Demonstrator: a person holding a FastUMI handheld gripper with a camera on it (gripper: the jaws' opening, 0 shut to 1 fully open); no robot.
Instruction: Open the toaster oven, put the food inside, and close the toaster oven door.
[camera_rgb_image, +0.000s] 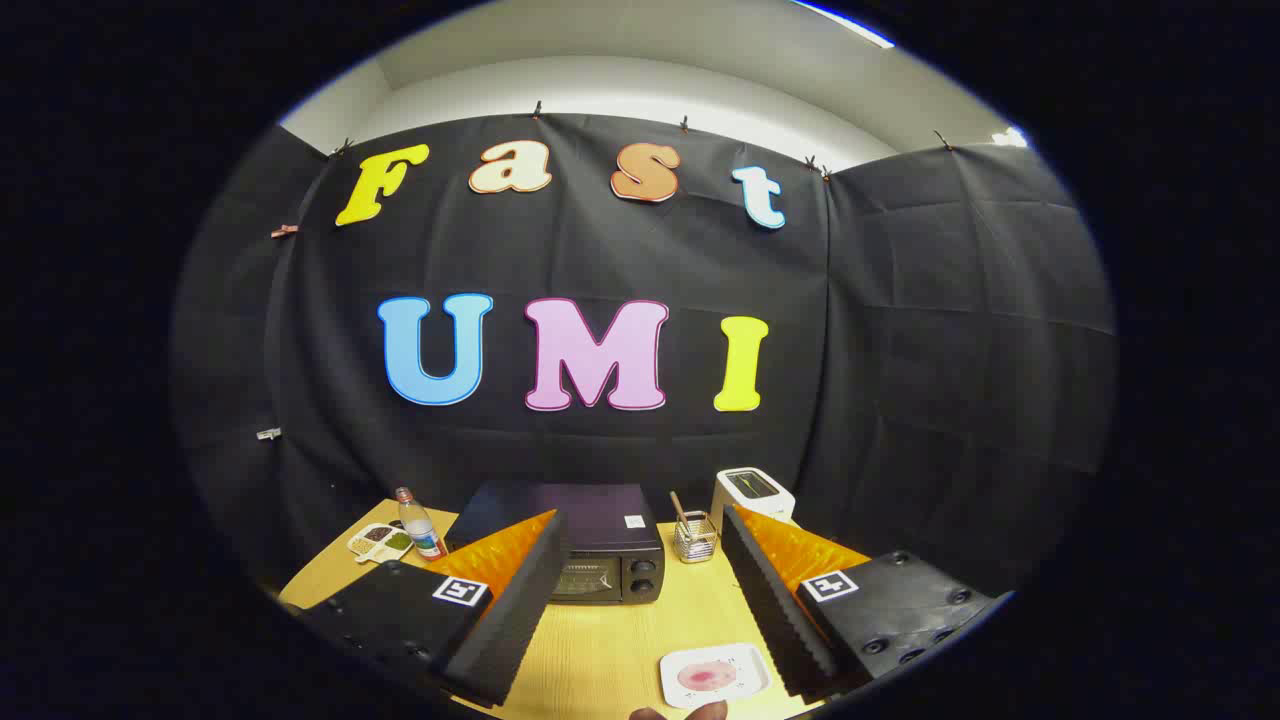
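Wooden table, gripper agape, perhaps idle.

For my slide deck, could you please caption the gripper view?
Open gripper facing the closed toaster oven, food plate on the table between its fingers.

Claw fingers spread wide, gripping nothing.

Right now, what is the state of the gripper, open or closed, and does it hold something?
Gripper: open, holding nothing; the oven stands beyond its fingers, door closed.
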